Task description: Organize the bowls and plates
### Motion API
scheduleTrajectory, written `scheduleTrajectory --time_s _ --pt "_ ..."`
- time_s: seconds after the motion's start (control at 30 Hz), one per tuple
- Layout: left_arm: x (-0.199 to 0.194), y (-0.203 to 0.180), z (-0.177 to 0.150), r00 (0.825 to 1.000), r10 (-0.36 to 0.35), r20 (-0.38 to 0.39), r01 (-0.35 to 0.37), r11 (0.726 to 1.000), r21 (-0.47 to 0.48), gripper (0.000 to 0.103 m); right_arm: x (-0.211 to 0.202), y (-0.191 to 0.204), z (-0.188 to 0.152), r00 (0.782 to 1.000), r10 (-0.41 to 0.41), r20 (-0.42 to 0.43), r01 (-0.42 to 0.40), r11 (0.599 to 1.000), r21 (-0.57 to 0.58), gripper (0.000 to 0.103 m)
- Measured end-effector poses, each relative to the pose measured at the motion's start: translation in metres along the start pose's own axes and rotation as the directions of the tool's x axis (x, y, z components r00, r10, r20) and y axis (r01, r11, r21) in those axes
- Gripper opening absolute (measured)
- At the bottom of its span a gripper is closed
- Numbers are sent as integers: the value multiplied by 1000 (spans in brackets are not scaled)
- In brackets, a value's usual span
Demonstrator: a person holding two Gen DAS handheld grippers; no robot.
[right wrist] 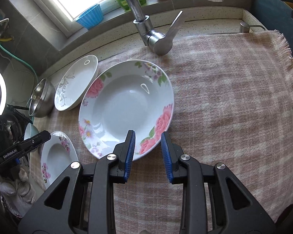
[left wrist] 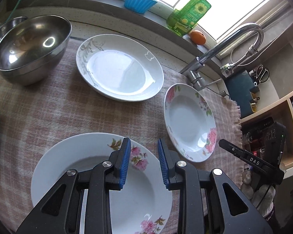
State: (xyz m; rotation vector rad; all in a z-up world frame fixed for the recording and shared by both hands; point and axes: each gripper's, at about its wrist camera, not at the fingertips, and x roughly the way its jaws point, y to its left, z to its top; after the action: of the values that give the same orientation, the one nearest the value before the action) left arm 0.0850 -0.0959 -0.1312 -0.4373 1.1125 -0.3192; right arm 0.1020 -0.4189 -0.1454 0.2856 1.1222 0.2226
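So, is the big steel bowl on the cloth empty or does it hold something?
Empty. The left wrist view looks into the steel bowl and shows only bare shiny metal with reflections. It stands upright on the checked cloth.

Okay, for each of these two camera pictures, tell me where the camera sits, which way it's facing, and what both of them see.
Left wrist: on the left gripper, angled down at a pink-flowered plate; its own open jaws show, and the right gripper at the right.
Right wrist: on the right gripper, angled down at a rose-rimmed deep plate; its own open jaws show, and the left gripper at the left.
Shared: the rose-rimmed deep plate, grey-leaf plate, steel bowl, faucet, orange.
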Motion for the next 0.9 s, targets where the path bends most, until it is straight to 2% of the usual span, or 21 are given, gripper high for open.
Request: scheduleTrajectory --time_s 0.3,0.67,0.87,0.9 --pt "35 -15 17 998 -23 -52 22 1000 -17 27 20 -35 34 999 35 -24 -34 998 50 28" --pt "59 -26 26 997 -6 -78 6 1000 -10 26 46 -53 50 993 94 -75 -88 993 78 28" --pt "62 -26 28 997 -6 -77 6 1000 -1 25 53 -47 57 990 112 -88 -107 993 55 18" --pt "63 -27 29 997 -9 -80 9 1000 1 22 54 -46 57 989 113 -91 -109 993 51 16"
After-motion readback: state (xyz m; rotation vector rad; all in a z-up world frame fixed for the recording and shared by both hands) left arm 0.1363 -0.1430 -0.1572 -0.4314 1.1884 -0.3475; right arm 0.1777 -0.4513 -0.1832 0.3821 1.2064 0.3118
